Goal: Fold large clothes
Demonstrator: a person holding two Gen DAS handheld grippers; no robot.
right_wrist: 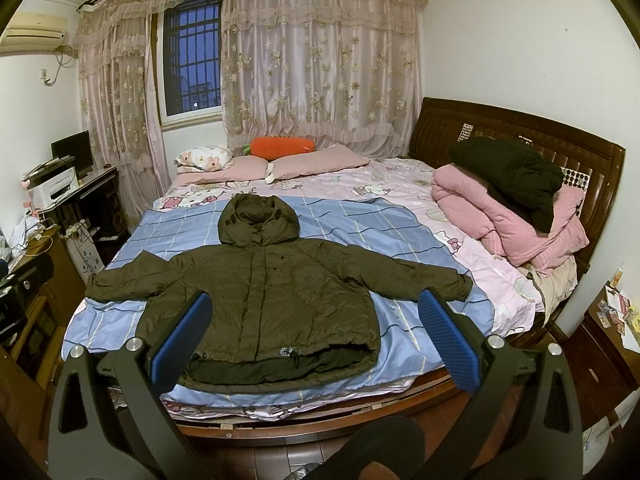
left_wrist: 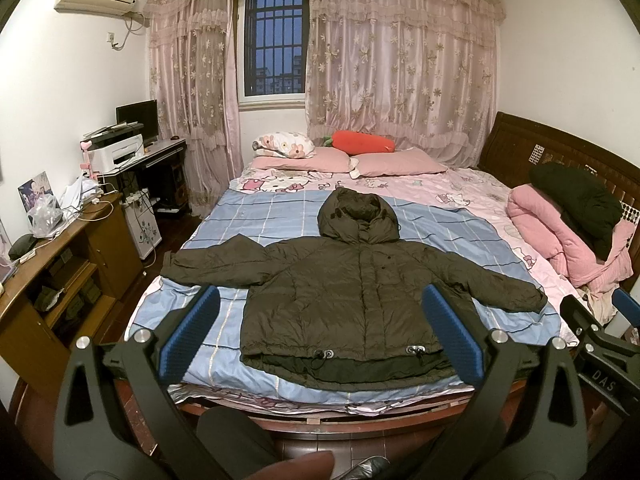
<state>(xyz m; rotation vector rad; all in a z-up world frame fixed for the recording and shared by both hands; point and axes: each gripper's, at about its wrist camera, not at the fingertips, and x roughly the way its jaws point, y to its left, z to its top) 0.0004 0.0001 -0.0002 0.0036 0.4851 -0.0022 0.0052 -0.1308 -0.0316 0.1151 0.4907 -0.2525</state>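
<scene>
Left wrist view: olive hooded jacket [left_wrist: 360, 284], flat, front up, sleeves spread, on blue sheet [left_wrist: 256, 220] near bed foot. Judged soft, puffy, light, slippery; best pinched at cuffs or hem. Left gripper [left_wrist: 320, 336] spread, empty. Right gripper [right_wrist: 316, 340] spread, empty.

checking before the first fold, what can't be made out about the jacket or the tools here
- Jacket back: in both views it lies front up on the bed, so the underside is hidden.
- Near hem corners: in the left wrist view the left tool pads cover them; in the right wrist view the right tool does.
- Right tool in the left wrist view: cut off by the right edge.
- Drawcord toggles: too small to read.
</scene>
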